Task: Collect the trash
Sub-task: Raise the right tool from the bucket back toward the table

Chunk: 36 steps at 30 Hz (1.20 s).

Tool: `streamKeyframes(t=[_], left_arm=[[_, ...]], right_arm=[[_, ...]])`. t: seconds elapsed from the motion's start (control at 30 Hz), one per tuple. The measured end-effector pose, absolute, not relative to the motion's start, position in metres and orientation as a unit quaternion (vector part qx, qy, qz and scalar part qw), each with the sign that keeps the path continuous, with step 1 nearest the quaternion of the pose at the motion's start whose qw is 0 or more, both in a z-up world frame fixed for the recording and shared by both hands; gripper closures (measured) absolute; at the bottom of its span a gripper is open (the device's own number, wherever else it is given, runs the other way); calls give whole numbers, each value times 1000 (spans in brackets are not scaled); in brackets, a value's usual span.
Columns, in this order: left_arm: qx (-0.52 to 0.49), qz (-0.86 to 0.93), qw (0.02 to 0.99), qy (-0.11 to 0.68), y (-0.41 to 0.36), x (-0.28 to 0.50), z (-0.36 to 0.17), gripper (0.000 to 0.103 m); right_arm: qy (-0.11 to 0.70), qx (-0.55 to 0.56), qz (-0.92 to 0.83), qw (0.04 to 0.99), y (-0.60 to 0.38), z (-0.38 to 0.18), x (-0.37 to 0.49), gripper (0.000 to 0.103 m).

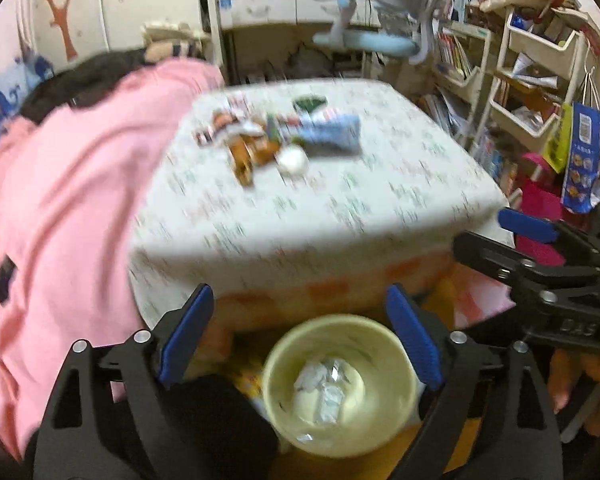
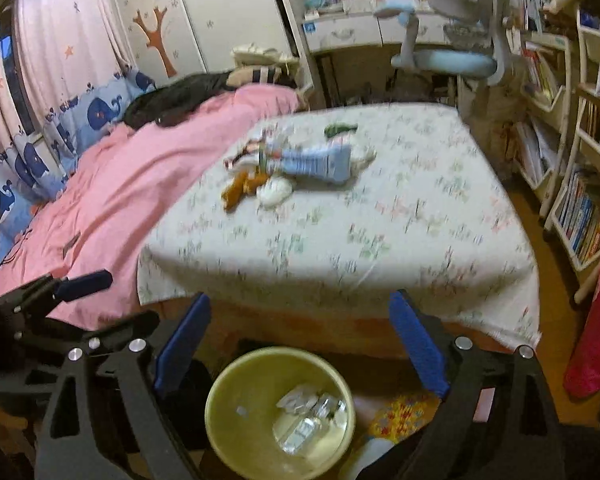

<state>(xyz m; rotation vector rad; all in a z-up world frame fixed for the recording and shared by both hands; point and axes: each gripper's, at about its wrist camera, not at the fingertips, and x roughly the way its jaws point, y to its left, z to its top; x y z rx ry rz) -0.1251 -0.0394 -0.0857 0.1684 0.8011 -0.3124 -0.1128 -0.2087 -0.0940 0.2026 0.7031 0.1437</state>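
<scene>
Right wrist view: both grippers, left (image 1: 300,344) and right (image 2: 300,344), hang jaws apart over the bin (image 2: 220,432); wrappers (image 2: 296,160) mid-table (image 2: 420,240) look light, crinkly—pinch an edge.

Both wrist cameras look forward and down past their own blue fingers (image 1: 186,332) (image 2: 416,344), from just above a yellow bin (image 1: 276,364) (image 2: 220,400) on the floor, toward the nearby cloth-covered table (image 1: 340,216) (image 2: 380,248) both share.
</scene>
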Motion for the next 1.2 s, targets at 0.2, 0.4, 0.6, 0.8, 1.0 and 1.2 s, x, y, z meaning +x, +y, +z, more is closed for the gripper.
streamKeyframes(t=[0.2,0.4,0.6,0.8,1.0,1.2], left_arm=[[59,-122,926,353,-21,-95,-61,15],[34,-91,940,328,-8,-60,-47,13],[14,-65,950,306,-1,-26,-37,11],[-1,-41,951,306,6,8,-40,11],[-4,-37,950,311,4,30,-45,11],[-9,-31,948,316,3,43,-48,11]], right_arm=[[293,97,41,950,-224,-67,-100,13],[278,53,52,958,-219,-52,-72,13],[255,11,73,964,-210,-37,-44,13],[250,4,72,966,-212,-40,-18,13],[266,6,82,960,-210,-47,-7,13],[278,-1,95,956,-202,-50,3,13]])
